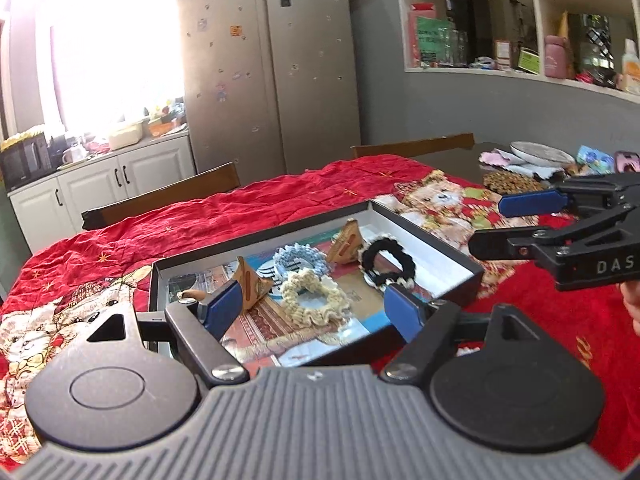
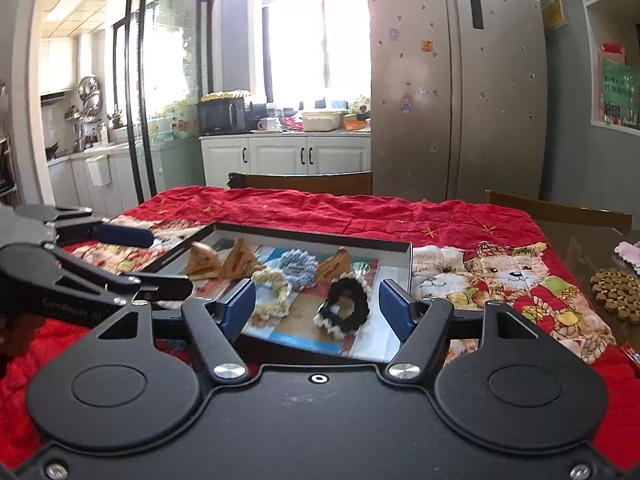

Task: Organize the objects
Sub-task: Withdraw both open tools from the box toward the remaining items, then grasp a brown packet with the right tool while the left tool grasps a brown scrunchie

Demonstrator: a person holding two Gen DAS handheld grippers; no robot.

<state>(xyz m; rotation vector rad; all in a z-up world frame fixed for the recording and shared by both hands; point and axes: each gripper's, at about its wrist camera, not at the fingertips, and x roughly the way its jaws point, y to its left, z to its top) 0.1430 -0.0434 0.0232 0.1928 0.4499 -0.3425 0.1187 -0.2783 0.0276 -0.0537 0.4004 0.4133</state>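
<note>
Left wrist view: left tongs hang apart and empty over the near edge of the tray on the red-clothed desk; right tongs are likewise apart, holding nothing. Inside the tray lie a cream scrunchie, a blue one, a black one and tan clips. Likely best: drop straight over one scrunchie and pinch its ruffled rim, clear of neighbours. "DAS" is readable on the right tool.
</note>
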